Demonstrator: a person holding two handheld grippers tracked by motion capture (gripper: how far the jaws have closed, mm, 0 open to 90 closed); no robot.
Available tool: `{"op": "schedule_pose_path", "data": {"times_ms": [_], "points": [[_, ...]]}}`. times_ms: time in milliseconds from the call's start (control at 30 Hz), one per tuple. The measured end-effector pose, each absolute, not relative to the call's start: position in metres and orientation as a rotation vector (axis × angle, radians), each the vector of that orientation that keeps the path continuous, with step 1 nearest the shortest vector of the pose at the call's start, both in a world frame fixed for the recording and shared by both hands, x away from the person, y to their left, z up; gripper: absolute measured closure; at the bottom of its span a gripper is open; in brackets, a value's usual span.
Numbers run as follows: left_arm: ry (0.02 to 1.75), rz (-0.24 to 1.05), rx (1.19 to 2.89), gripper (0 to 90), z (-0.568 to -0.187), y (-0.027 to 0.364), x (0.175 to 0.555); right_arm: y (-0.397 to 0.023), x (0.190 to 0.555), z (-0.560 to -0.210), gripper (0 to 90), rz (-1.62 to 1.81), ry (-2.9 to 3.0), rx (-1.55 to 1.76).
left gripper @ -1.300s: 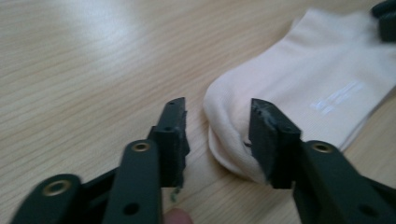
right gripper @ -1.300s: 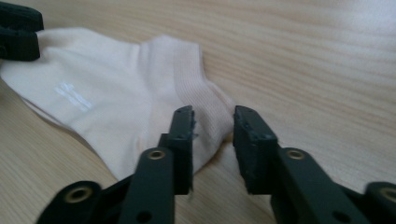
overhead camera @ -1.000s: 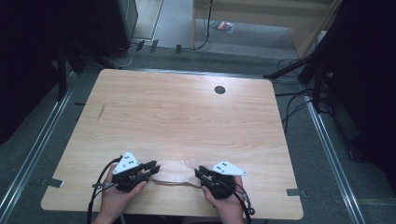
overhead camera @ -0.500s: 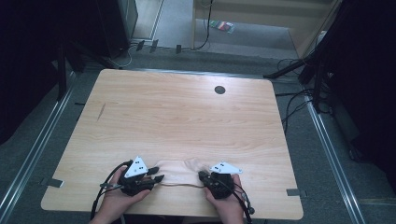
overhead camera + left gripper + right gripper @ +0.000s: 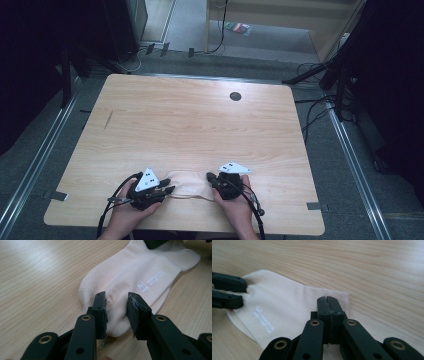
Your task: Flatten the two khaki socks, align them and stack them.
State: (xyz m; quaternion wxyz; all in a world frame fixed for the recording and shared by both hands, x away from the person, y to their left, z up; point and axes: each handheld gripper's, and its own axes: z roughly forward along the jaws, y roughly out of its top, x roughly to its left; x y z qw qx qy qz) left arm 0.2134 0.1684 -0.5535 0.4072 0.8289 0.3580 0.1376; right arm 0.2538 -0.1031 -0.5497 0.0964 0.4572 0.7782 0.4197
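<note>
**A:** So where's the sock at here? Trying to work out which end each claw has.

**B:** The pale cream ribbed cotton sock (image 5: pixel 187 184) lies flat close to the near edge of the light wooden bench (image 5: pixel 200 125), about midway between the two near corners. Its long axis runs parallel to that edge, so it stretches straight from one claw to the other.

**A:** And the right one's got it?

**B:** Looks like it. The right claw (image 5: pixel 328 300) is clenched tight, jaws pressed together on the sock's cuff end, right beside the corner of the opening. In the high view it sits at the sock's right end (image 5: pixel 212 178).

**A:** Left one?

**B:** The left claw (image 5: pixel 116 301) straddles the opposite, rounded end, one jaw on each side of a raised fold of fabric. Its jaws have just been closing, but there's a visible gap with cloth in it, and I wouldn't call it pinched yet. So released, with the sock between.

**A:** So what matters next?

**B:** My guess: the left is already at its end, so it only needs to squeeze. Then both ends are held along that axis.
</note>
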Motion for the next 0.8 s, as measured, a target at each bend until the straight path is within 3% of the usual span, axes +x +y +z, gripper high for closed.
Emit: {"op": "schedule_pose_path", "data": {"times_ms": [200, 400, 433, 467, 533, 600, 667, 700, 800], "points": [[0.908, 0.335, 2.084, 69.1, -0.553, 0.169, 0.214, -0.106, 0.252, -0.551, 87.4, 1.245, 2.302, 1.306], [0.904, 0.237, 2.013, 52.2, -0.553, 0.176, 0.218, -0.111, 0.251, -0.545, 58.4, 1.391, 2.274, 1.246], [0.889, 0.231, 1.994, 52.2, -0.552, 0.178, 0.218, -0.111, 0.251, -0.545, 58.4, 1.391, 2.274, 1.246], [0.865, 0.23, 1.959, 46.0, -0.552, 0.18, 0.218, -0.115, 0.252, -0.543, 47.3, 1.434, 2.236, 1.255], [0.863, 0.245, 1.92, 37.1, -0.549, 0.183, 0.217, -0.12, 0.252, -0.54, 38.9, 1.474, 2.206, 1.285], [0.881, 0.255, 1.888, 26.5, -0.546, 0.186, 0.217, -0.123, 0.254, -0.538, 31.7, 1.49, 2.188, 1.279], [0.887, 0.261, 1.859, 23.4, -0.544, 0.188, 0.217, -0.125, 0.254, -0.537, 29.0, 1.485, 2.188, 1.281], [0.892, 0.272, 1.831, 15.1, -0.539, 0.191, 0.216, -0.127, 0.255, -0.534, 21.8, 1.459, 2.192, 1.277], [0.889, 0.316, 1.807, 12.9, -0.535, 0.196, 0.213, -0.13, 0.254, -0.531, 18.2, 1.474, 2.176, 1.258]]}}
